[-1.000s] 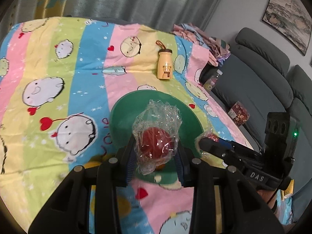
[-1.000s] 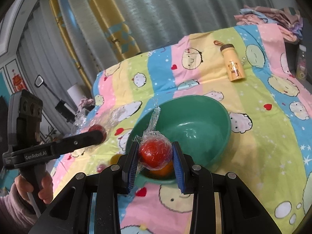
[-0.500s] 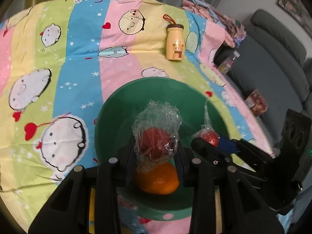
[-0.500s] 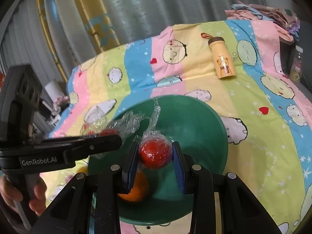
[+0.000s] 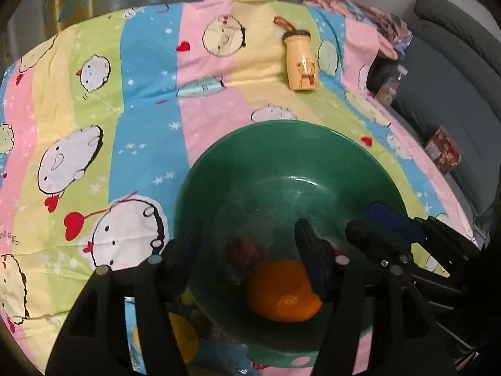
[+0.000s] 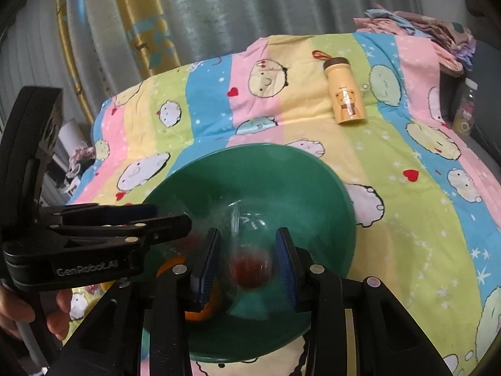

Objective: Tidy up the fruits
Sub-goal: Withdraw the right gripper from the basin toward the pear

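Both grippers hang over the green bowl. The left gripper and right gripper have just been opening; their fingers are apart. Two blurry red fruits in shiny clear wrap sit loose inside, beside an orange.

Wrapped red fruits, orange in green bowl

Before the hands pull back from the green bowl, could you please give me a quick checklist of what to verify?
1. Left tongs released: ok, jaws just opened, pads clear of the wrapped fruit.
2. Right tongs released: ok, jaws just opened, wrapped red fruit blurred between them.
3. Left fruit settled in green bowl: cannot tell, blurred.
4. Orange in bowl: ok.
5. Yellow bottle clear of bowl: ok.
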A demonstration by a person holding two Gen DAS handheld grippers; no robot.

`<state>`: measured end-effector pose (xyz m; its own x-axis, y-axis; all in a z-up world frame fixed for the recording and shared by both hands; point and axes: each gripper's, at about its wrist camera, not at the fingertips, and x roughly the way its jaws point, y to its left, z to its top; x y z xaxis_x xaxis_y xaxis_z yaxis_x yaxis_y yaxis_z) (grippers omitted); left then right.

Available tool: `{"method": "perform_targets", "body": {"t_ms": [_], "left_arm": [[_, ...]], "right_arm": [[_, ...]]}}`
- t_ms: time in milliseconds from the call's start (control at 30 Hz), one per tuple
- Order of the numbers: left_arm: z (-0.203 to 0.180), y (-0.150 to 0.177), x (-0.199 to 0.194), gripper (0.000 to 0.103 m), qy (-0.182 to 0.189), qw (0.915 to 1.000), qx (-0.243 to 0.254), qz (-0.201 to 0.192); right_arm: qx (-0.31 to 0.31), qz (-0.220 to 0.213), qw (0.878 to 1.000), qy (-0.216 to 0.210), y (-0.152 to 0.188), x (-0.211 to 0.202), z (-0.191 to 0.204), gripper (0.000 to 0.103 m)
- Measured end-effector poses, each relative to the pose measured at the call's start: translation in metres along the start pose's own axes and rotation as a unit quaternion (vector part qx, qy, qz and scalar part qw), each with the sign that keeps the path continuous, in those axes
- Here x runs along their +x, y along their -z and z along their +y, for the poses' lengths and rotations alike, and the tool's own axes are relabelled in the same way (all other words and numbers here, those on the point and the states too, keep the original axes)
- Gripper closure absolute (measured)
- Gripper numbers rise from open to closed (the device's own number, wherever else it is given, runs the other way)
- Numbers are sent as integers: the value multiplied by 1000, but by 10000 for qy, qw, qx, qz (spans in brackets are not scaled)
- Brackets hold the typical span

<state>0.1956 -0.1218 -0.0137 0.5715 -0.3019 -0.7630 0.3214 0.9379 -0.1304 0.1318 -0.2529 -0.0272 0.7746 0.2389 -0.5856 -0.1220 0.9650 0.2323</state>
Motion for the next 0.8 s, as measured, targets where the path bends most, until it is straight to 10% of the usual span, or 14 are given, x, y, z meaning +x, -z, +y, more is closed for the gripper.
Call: {"method": "perform_targets", "body": {"t_ms": [367,800], "left_arm": [[20,9,-51,22,-235,9977,-220,-591],[73,92,-104,12,-540,9915,-1042,-560]], "right_arm": [[520,-530,9972,-87,-6,-27,-21,49],[366,-919,9927,-682,8,-61,-4,45]]}}
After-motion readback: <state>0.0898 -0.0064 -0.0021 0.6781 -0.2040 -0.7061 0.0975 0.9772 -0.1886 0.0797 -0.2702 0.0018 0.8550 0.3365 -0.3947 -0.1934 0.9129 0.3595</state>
